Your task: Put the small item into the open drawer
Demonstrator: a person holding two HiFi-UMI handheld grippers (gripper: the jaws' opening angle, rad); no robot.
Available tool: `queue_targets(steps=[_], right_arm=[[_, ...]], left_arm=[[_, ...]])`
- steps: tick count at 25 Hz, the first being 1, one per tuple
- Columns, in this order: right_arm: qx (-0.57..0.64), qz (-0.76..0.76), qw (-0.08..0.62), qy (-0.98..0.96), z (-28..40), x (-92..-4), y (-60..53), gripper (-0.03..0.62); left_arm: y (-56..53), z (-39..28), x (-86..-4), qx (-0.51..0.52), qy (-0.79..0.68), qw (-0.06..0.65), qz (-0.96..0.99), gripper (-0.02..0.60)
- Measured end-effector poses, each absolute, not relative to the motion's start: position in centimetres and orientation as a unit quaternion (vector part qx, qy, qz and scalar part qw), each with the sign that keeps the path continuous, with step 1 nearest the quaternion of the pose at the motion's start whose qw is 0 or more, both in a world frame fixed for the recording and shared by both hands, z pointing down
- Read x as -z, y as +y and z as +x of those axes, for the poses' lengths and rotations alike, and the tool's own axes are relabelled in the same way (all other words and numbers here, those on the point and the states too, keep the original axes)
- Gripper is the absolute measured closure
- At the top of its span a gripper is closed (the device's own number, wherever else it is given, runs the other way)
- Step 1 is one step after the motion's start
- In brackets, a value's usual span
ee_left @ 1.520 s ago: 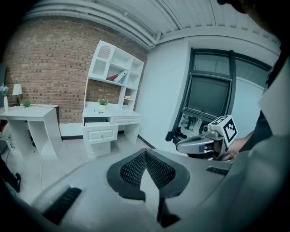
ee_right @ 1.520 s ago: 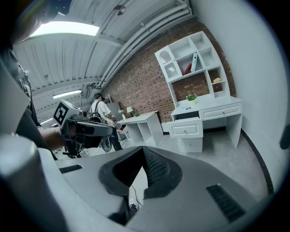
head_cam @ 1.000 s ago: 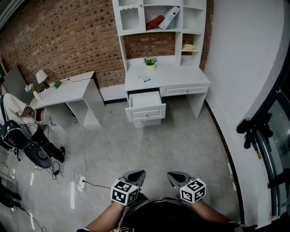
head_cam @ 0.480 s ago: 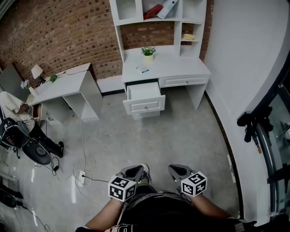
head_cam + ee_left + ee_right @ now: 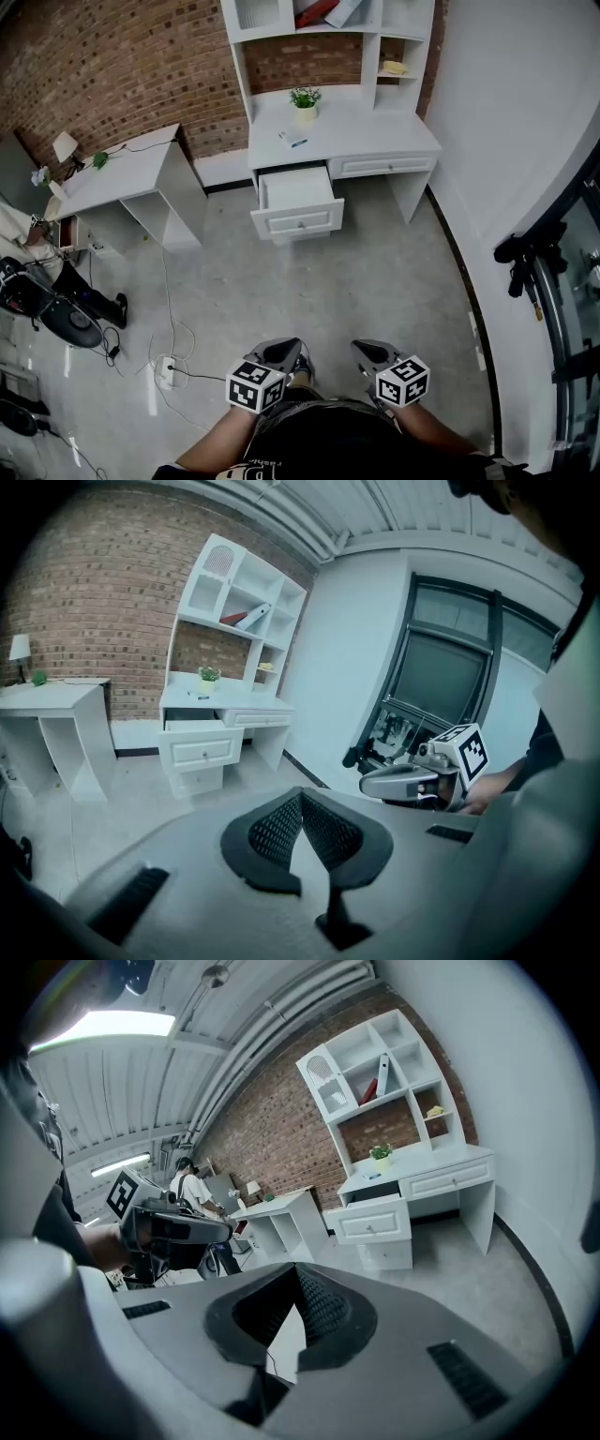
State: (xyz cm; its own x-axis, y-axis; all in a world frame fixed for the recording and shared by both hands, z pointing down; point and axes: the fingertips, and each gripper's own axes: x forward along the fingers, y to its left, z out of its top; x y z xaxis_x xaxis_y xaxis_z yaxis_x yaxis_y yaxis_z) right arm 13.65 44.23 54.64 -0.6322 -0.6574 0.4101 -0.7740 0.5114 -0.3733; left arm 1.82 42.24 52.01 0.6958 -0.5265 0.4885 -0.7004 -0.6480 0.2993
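Far ahead, a white desk with a hutch (image 5: 375,131) stands against the brick wall. Its left drawer (image 5: 295,192) is pulled open and looks empty from above. A small white and blue item (image 5: 292,140) lies on the desk top behind the drawer. My left gripper (image 5: 284,350) and right gripper (image 5: 367,350) are held side by side low in the head view, well short of the desk. Both are shut with nothing between the pads. The open drawer (image 5: 192,727) shows in the left gripper view, and the same drawer (image 5: 373,1215) in the right gripper view.
A potted plant (image 5: 304,98) stands on the desk near the item. A second white desk (image 5: 122,178) stands to the left, with a seated person (image 5: 19,230) beyond it. A power strip (image 5: 167,371) and cables lie on the floor at left. A white wall and black equipment (image 5: 525,262) line the right side.
The desk has grown slightly larger in the head view as I come toward it. Both grippers have travelled forward together, still shut and empty, and a foot now shows between them.
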Motion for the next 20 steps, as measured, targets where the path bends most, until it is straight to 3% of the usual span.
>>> queue_targets(steps=[20], right_arm=[[-0.25,0.408,0.157,-0.864,8.2,-52.4,25.4,0.589]], left_arm=[[22.2,-4.1,-49.5,-0.141,-0.353,0.228,0.896,0.566]])
